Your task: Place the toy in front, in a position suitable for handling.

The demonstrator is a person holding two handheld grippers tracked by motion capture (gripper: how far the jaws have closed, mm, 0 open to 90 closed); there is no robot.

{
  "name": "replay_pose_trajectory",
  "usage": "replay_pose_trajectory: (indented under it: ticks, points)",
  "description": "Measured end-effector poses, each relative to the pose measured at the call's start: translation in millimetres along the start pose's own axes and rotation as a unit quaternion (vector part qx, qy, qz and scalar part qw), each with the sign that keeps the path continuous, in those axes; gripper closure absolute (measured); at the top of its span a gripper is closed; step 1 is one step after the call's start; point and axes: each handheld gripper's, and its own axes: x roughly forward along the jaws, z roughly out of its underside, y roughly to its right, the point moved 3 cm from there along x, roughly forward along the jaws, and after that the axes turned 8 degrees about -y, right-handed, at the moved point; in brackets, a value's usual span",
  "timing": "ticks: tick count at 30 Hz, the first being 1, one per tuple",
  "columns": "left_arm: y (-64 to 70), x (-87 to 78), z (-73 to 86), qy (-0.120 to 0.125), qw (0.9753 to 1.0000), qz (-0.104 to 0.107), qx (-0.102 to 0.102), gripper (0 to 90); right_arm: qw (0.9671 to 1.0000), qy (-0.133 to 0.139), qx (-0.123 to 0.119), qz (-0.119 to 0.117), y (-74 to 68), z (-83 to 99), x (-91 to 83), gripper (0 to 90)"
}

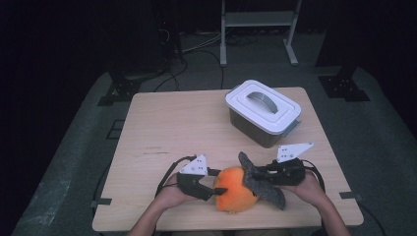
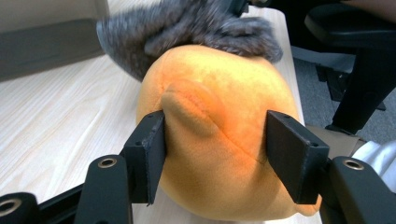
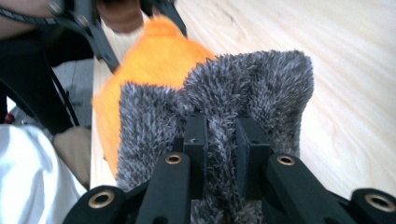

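A round orange plush toy [image 1: 235, 196] sits near the table's front edge. My left gripper [image 1: 219, 189] comes at it from the left, and in the left gripper view the two black jaws press on both sides of the plush [image 2: 219, 116], so the gripper [image 2: 219, 156] is shut on it. A grey fuzzy cloth [image 1: 263, 186] lies draped over the toy's right side. My right gripper [image 1: 256, 174] is shut on that cloth [image 3: 261, 88], a fold pinched between its jaws [image 3: 220, 140]. The orange plush [image 3: 154, 60] shows beyond the cloth, and the cloth [image 2: 196, 32] caps the toy's top.
A white-lidded box [image 1: 263, 110] with a grey handle stands at the back right of the wooden table [image 1: 167, 123]. The person's hands hold both grippers at the front edge. Dark floor, cables and a metal stand lie beyond the table.
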Motion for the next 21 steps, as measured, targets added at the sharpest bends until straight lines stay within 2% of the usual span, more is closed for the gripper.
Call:
replay_pose_trajectory:
  ticks: [2,4,7,9,11,15,18,21]
  points:
    - [-1.0,-0.2,1.2,-0.001,1.0,0.001,-0.002,40.6,0.9998,0.013,-0.01,-0.008,-6.3,-6.2,1.0,75.9]
    - [-1.6,-0.2,1.7,-0.003,1.0,0.001,-0.002,40.8,0.9998,0.003,-0.02,-0.006,-9.3,-7.5,5.3,75.9]
    - [-2.5,-0.1,2.1,-0.001,1.0,-0.002,-0.008,40.8,0.9999,-0.001,-0.01,-0.007,-4.5,-3.0,6.9,75.9]
    - [-2.2,0.5,1.8,0.002,0.9999,-0.003,-0.01,40.2,0.9998,-0.016,-0.002,0.008,0.9,1.5,4.8,75.9]
    - [-0.9,1.8,1.1,0.006,0.9999,-0.006,-0.01,39.5,0.9999,-0.012,0.006,0.007,1.7,3.0,2.5,76.1]
    - [2.9,4.3,-3.6,0.015,0.9998,-0.011,-0.003,39.3,0.9996,0.024,-0.014,-0.003,-10.2,-13.6,-1.8,76.1]
    - [4.7,7.0,-6.0,0.023,0.9996,-0.018,0.001,38.2,0.9992,0.018,-0.035,0.005,-19.5,-24.3,2.7,76.0]
    - [5.2,7.1,-6.8,0.029,0.9994,-0.021,0.0,34.6,0.9994,0.002,-0.033,0.003,-16.1,-19.6,10.3,76.2]
